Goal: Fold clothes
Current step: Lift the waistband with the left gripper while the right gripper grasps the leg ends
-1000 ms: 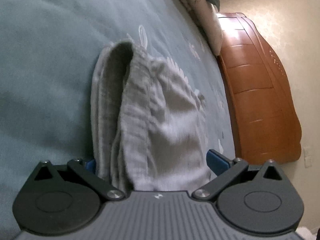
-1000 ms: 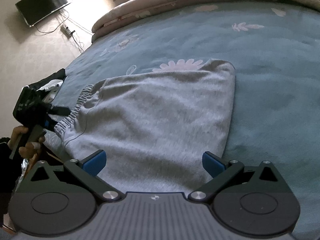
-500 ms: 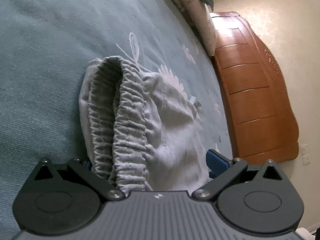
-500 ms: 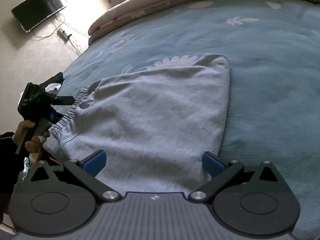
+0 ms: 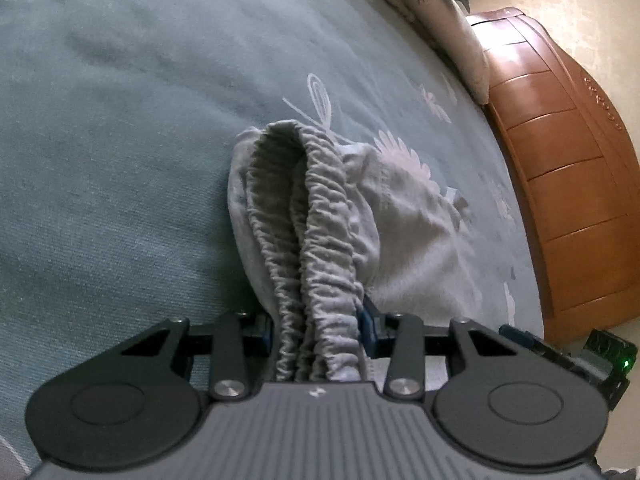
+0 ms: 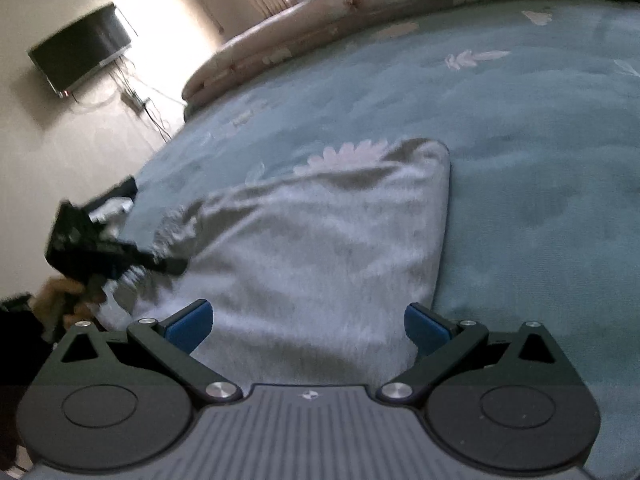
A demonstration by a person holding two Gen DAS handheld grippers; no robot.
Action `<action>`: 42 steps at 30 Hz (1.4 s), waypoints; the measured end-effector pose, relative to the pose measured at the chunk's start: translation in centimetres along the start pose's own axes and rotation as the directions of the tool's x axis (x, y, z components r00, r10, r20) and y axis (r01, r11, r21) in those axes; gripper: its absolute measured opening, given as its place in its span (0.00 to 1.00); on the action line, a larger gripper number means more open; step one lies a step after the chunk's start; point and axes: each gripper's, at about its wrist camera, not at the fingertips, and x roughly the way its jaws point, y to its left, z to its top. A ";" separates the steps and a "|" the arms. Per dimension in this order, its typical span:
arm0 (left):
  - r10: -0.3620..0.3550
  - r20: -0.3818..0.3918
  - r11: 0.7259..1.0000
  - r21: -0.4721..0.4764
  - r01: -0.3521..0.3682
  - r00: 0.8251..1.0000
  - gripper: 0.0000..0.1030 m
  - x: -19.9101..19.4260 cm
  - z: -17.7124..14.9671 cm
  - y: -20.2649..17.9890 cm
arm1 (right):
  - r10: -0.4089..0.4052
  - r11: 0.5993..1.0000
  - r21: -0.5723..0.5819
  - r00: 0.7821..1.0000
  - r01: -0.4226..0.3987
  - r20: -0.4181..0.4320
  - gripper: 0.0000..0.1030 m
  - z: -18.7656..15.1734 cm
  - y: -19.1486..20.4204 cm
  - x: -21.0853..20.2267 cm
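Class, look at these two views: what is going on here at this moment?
A person is folding grey shorts on a bed with a teal floral bedspread, holding a gripper in each hand. The left gripper is shut on the elastic waistband, which bunches up between its fingers. The right gripper is open, its blue pads on either side of the near edge of the shorts, not clamping. The rest of the garment lies spread flat.

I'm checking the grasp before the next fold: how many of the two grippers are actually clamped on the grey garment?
1. The left gripper is shut on the elastic waistband of the grey fabric shorts. The right gripper is open, hovering over the shorts' opposite end on the teal bedspread.
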 end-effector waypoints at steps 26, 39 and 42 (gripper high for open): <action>0.022 0.020 1.000 0.000 -0.022 1.000 0.40 0.3 0.4 -0.4 | 0.132 0.935 0.335 0.991 -0.115 -0.028 1.00 9.6 -8.3 7.4; 0.023 0.027 1.000 -0.007 -0.023 0.999 0.40 0.5 0.4 -0.5 | 0.317 0.893 0.375 0.939 -0.248 -0.133 1.00 4.7 -7.3 5.2; 0.026 0.024 1.000 -0.009 -0.026 0.999 0.40 0.5 0.5 -0.5 | 0.316 0.899 0.362 0.937 -0.246 -0.149 1.00 5.7 -6.4 6.5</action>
